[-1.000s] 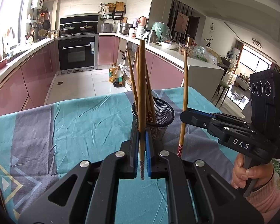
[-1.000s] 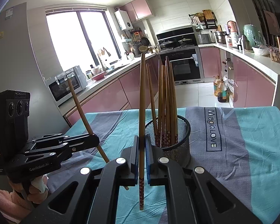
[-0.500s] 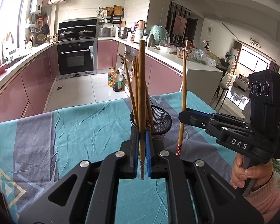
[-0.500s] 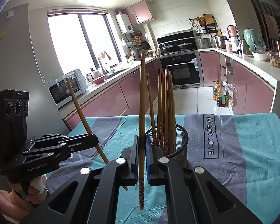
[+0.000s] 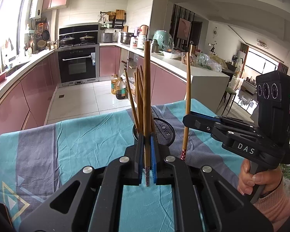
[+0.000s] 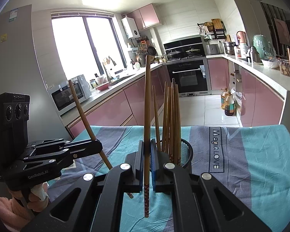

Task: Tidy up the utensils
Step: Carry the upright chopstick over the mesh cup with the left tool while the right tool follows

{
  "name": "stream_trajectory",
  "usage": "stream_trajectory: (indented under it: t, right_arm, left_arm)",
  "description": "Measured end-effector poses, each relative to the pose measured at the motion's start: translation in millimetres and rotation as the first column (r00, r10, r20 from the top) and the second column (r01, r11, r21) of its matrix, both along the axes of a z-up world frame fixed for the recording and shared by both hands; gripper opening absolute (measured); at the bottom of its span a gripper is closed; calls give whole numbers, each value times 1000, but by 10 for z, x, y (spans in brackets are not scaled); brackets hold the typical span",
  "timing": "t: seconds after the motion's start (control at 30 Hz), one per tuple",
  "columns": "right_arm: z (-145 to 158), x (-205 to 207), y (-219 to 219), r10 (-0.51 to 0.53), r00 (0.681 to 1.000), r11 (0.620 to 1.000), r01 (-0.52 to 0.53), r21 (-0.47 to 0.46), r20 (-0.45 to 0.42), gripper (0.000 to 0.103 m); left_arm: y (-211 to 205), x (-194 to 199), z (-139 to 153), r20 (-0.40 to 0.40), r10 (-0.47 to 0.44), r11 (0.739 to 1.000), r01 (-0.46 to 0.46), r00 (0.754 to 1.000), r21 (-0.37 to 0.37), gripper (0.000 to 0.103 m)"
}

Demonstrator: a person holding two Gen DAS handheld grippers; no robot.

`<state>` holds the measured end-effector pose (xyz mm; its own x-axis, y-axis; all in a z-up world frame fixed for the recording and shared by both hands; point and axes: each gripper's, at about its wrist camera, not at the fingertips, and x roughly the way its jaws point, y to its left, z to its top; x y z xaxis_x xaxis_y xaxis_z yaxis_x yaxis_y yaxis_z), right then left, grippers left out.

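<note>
My left gripper (image 5: 147, 142) is shut on a brown chopstick (image 5: 147, 96) that stands upright, patterned end down. Just beyond it stands a black mesh holder (image 5: 164, 133) with several chopsticks (image 5: 138, 100) in it. My right gripper (image 6: 147, 145) is shut on a second upright chopstick (image 6: 147, 106), with the mesh holder (image 6: 185, 154) just behind it to the right. In the left wrist view the right gripper (image 5: 186, 119) hangs right of the holder. In the right wrist view the left gripper (image 6: 98, 147) hangs to the left, its chopstick (image 6: 81, 108) tilted.
A teal and grey cloth (image 5: 77, 145) covers the table, whose far edge lies just past the holder. A person's hand (image 5: 259, 179) grips the right handle. Beyond are pink kitchen cabinets, an oven (image 5: 77, 67) and oil bottles (image 5: 118, 87) on the floor.
The holder sits a little lower in both views, so both grippers have lifted slightly with their chopsticks. Both grips are unchanged.
</note>
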<state>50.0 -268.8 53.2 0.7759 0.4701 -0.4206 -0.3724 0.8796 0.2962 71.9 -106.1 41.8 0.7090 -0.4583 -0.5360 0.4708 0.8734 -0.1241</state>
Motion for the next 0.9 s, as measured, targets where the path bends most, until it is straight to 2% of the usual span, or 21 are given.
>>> stream_trajectory:
  t: [0.9]
  right_arm:
    - [254, 164, 24, 11, 998, 1000, -11, -14, 58, 6]
  left_arm:
    - [-62, 0, 195, 49, -12, 1000, 13, 999, -19, 7]
